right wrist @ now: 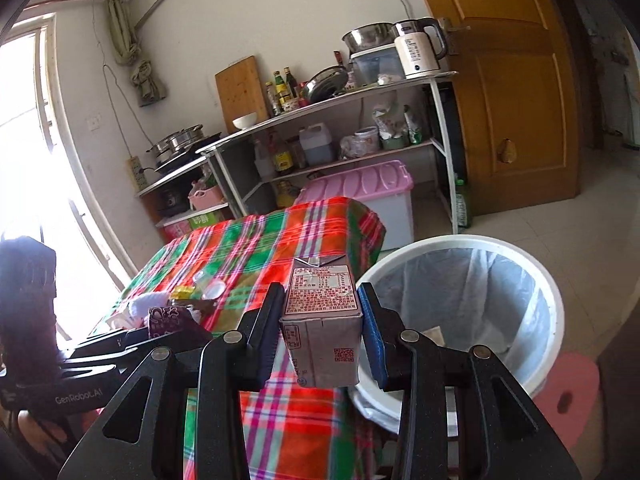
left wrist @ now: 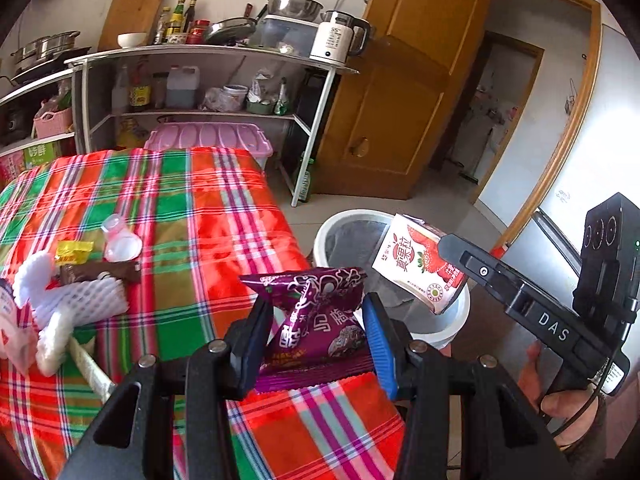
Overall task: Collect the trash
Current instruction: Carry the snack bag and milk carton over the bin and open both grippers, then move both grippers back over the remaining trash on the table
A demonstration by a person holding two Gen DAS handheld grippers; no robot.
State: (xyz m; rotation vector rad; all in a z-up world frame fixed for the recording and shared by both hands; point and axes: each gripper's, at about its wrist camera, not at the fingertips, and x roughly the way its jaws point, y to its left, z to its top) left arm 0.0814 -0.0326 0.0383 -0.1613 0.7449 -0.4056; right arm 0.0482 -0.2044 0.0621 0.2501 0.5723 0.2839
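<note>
Strawberry-printed milk carton (left wrist: 420, 266) and crinkled purple snack wrapper (left wrist: 316, 320), both gripped.

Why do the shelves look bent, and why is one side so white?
Both wrist views use fisheye lenses, so the shelf curves and the corners go black. In the right wrist view, daylight through the window washes out the left side; the carton stays sharp.

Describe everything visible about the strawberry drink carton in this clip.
The strawberry drink carton is a small paperboard box, white and pink with red strawberries on one face and a printed nutrition panel and QR code on others. Its folded top looks opened or creased. The right claw is shut on it, pinching two opposite sides, holding it tilted in the air beside the table edge, near the lined white bin. Nothing else touches it.
</note>
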